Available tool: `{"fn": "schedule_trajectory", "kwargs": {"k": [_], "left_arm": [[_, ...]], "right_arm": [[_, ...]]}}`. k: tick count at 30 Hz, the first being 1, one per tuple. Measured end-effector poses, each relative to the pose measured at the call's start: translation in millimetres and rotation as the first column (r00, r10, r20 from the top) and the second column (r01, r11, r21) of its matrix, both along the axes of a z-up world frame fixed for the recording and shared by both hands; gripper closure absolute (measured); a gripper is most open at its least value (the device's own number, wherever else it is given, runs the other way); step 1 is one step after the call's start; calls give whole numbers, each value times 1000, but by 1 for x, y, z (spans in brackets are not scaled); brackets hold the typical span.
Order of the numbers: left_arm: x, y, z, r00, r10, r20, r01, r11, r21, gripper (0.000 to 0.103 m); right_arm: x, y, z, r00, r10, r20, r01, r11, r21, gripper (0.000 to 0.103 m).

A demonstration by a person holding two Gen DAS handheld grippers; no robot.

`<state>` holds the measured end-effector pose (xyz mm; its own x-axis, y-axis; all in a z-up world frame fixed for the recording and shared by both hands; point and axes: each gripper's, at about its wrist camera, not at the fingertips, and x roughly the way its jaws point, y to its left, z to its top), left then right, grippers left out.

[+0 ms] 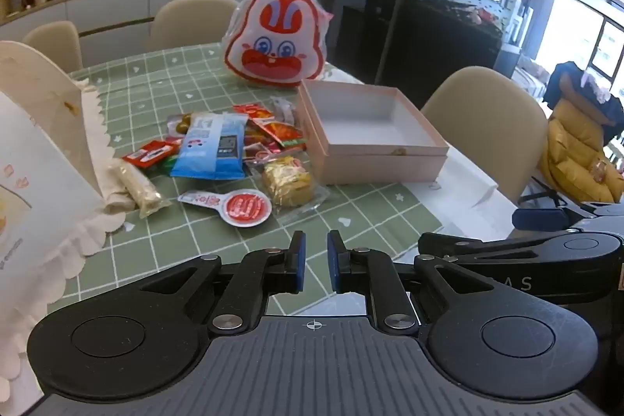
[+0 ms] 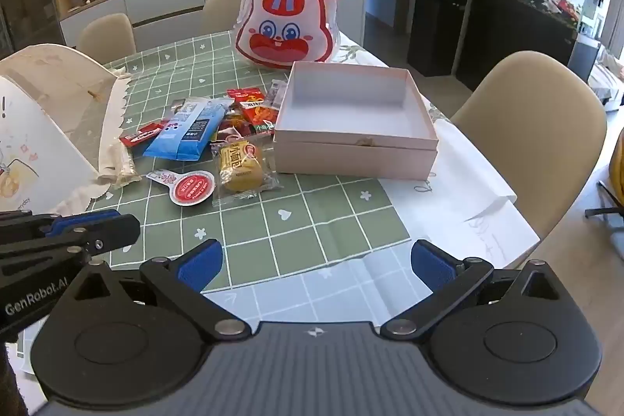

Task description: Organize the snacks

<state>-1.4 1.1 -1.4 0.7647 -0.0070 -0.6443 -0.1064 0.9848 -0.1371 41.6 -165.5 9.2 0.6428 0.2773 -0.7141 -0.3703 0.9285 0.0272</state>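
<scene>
Both tools hang low over the near edge of the worktop, which wears a green checked cloth. The left tongs have their blue pads drawn close with only a narrow slit between them, pinching nothing; the right tongs are spread wide and also carry nothing. The two sit side by side, the left one's black arm showing at the left edge of the right camera's view. Ahead of the left tongs, a little to their left, lies the heap of snacks: a blue pouch on top, a small red bar beside it, red sachets behind, a yellow wrapped cake nearest the box and a round red-and-white packet closest to the tongs. Straight ahead of the right tongs stands the open pink box, its pale inside bare, touching the heap's right edge. Beyond the box sits a rabbit-face bag. Far left of both tongs is a white frilled carton
</scene>
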Motion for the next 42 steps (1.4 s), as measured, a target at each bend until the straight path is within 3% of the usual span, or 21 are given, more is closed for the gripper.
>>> {"fn": "schedule_trajectory", "kwargs": {"k": [13, 42], "left_arm": [[0, 3, -4, 998, 14, -63, -16, 1000, -19, 87], [-1, 0, -6, 998, 3, -56, -5, 1000, -31, 87]], "right_arm": [[7, 4, -7, 999, -3, -41, 3, 1000, -18, 0], [-3, 3, 0, 1000, 1, -20, -1, 1000, -23, 0]]}}
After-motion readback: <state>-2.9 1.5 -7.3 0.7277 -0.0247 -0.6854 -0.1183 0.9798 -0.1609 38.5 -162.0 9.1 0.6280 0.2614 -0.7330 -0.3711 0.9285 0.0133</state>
